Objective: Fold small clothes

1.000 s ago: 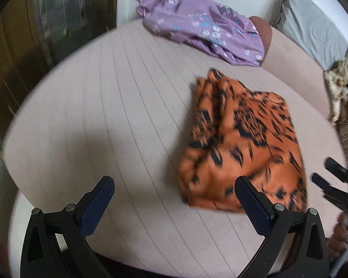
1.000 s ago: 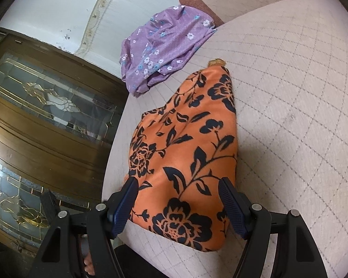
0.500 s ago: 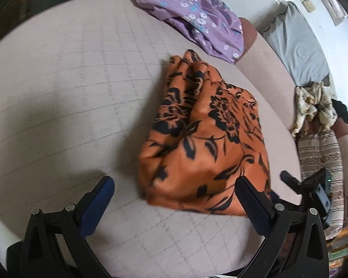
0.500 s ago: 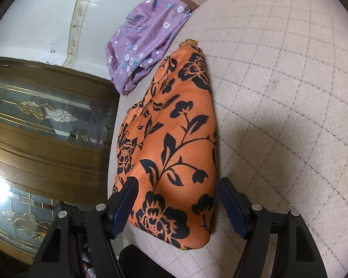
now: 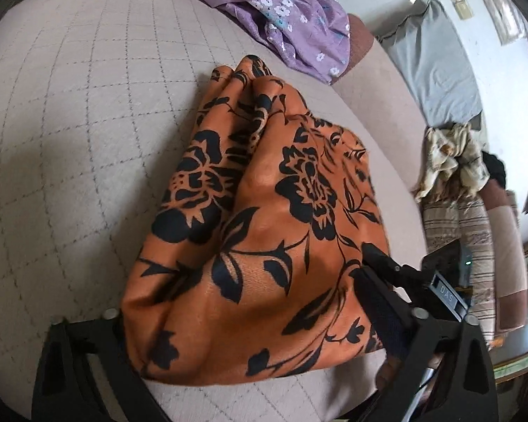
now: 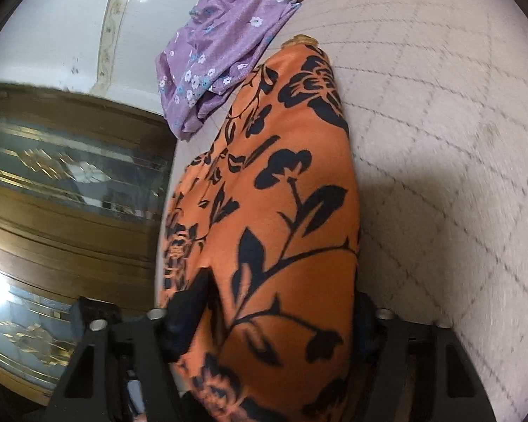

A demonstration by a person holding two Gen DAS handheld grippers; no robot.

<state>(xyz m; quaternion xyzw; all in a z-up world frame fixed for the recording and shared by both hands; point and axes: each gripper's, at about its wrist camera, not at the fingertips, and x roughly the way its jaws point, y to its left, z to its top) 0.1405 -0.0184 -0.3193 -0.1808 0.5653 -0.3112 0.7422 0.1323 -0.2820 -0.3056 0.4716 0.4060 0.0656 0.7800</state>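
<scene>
Two grippers, one orange cloth, one quilted seat.

Item, left gripper [image 5: 243, 295]: jaws wide and just been closing. The cloth [image 5: 264, 211] lies between them. Its near left corner drapes over the left finger and hides it. The right finger [image 5: 376, 302] lies against the cloth's right edge. No squeeze shows.

Item, cloth: orange with black flowers, folded into a thick rough pad. It lies flat on the seat [image 5: 70, 123] at the near edge, narrowing toward the far end.

Item, right gripper [image 6: 278, 313]: jaws about half open and just been closing. The cloth's near end fills the gap. The left finger [image 6: 190, 309] is dug into a fold and the right finger [image 6: 366, 320] sits tight at the cloth's right edge, so both bear on it. From the left camera, this gripper shows just beside the cloth's right corner.

Surroundings, left to right:
- Cabinet [image 6: 70, 176], dark wood with patterned glass, beyond the seat's left side.
- Purple cloth [image 5: 281, 10] with small flowers, crumpled at the seat's far edge, near the orange cloth's far tip but apart from it.
- Grey pillow [image 5: 436, 70] leaning on the wall at the far right.
- Cream bundle [image 5: 450, 154] below the pillow.
- Striped cushion [image 5: 475, 232] nearer, behind the right gripper.
</scene>
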